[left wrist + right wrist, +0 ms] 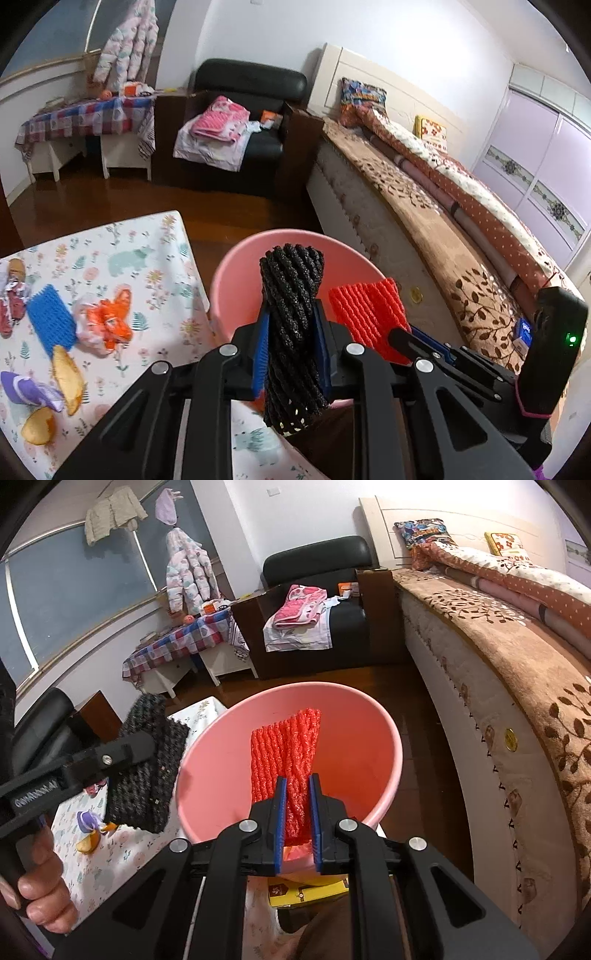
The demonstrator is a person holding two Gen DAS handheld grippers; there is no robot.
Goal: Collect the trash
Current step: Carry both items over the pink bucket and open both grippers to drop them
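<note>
The left gripper [290, 325] pinches a black foam net [293, 328] upright between its fingers at the pink bin [207, 760] rim. The right gripper [297, 805] clamps a red foam net [284, 753] over the bin's mouth.

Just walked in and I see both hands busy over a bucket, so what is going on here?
A person is clearing trash off the floral-cloth table into a pink bucket. The left gripper has its jaws shut on a black foam fruit net, and the right gripper is shut on a red foam fruit net, held over the bucket's mouth. On the table are a blue foam net, an orange wrapper, a purple wrapper and peel pieces.
</note>
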